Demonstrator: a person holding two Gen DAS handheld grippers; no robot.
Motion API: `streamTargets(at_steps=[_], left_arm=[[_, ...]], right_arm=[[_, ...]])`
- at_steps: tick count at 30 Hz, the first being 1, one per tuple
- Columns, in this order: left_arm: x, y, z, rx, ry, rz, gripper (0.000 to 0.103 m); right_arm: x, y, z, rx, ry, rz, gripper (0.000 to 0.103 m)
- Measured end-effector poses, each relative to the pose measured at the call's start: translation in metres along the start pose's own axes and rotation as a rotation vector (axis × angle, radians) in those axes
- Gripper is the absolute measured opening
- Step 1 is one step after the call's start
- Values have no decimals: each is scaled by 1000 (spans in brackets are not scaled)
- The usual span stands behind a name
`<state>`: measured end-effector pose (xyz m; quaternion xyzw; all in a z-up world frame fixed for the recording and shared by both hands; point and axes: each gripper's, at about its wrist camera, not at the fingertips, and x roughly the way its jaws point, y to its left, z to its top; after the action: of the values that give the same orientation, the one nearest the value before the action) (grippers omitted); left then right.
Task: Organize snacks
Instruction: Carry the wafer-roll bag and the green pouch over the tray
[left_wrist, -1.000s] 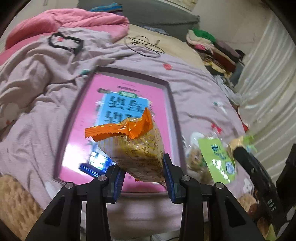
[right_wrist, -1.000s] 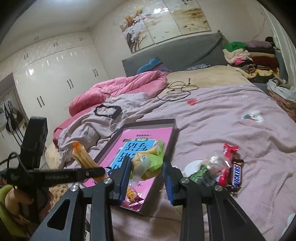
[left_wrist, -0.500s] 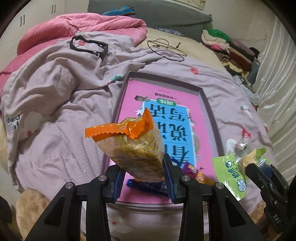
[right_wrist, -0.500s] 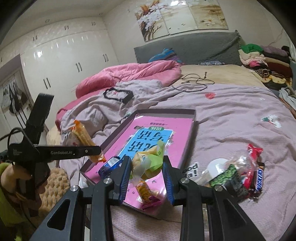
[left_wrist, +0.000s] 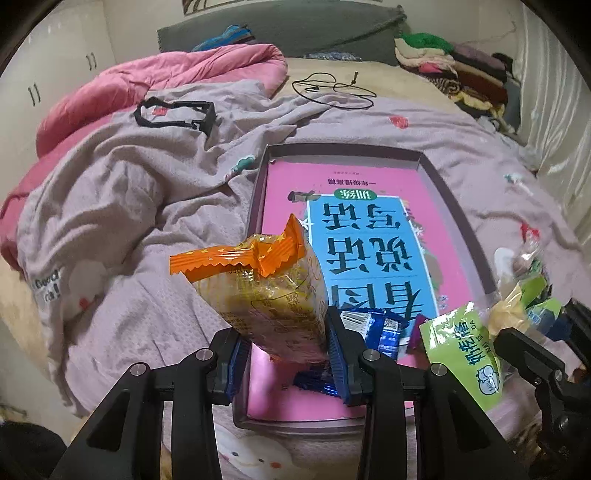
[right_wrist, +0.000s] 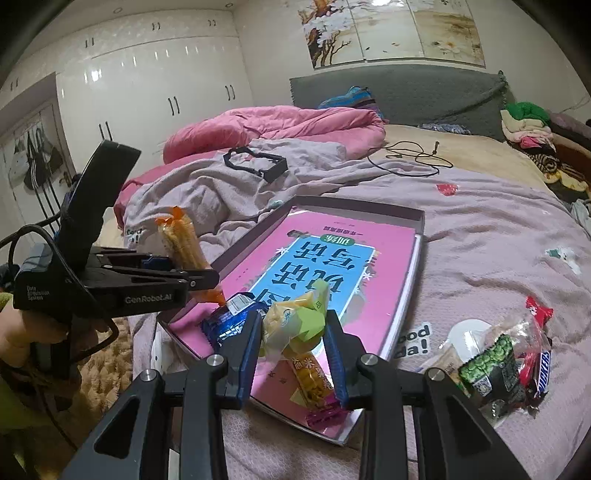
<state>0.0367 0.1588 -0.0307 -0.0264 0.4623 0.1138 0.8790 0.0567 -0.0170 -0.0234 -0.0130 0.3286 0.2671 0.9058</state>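
Orange-topped snack packet (left_wrist: 266, 291): clamped between the pads of the left gripper (left_wrist: 284, 347), standing upright above the near left corner of the shallow box (left_wrist: 443, 206); in the right wrist view it sits at about 9 o'clock from the box's centre. Judged light, with a crinkly, slippery film and brittle contents; the best hold is across the packet's body, as now, not by the crimped orange seal, which would likely tear or slip. Green-and-yellow packet (right_wrist: 295, 321): pinched by the right gripper (right_wrist: 293, 354) over the box's near edge, at roughly 6 o'clock. Judged soft, puffy and light; a gentle squeeze at mid-body should do, since a hard one could burst it. Already lying in the box on the pink-and-blue booklet (left_wrist: 369, 236): a blue wrapper (right_wrist: 229, 317) and a yellow bar with a pink end (right_wrist: 314, 384). Loose pile of snacks (right_wrist: 498, 354): on the mauve bedspread (right_wrist: 480, 240) at 3 o'clock of the box, not yet sorted; it includes a chocolate bar and a green-patterned bag.
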Motion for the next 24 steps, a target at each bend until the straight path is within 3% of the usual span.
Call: streamTargets(at_steps=[24], left_arm=[[16, -5, -2, 38, 47, 26, 40]], right_arm=[[26, 8, -12, -39, 71, -3, 34]])
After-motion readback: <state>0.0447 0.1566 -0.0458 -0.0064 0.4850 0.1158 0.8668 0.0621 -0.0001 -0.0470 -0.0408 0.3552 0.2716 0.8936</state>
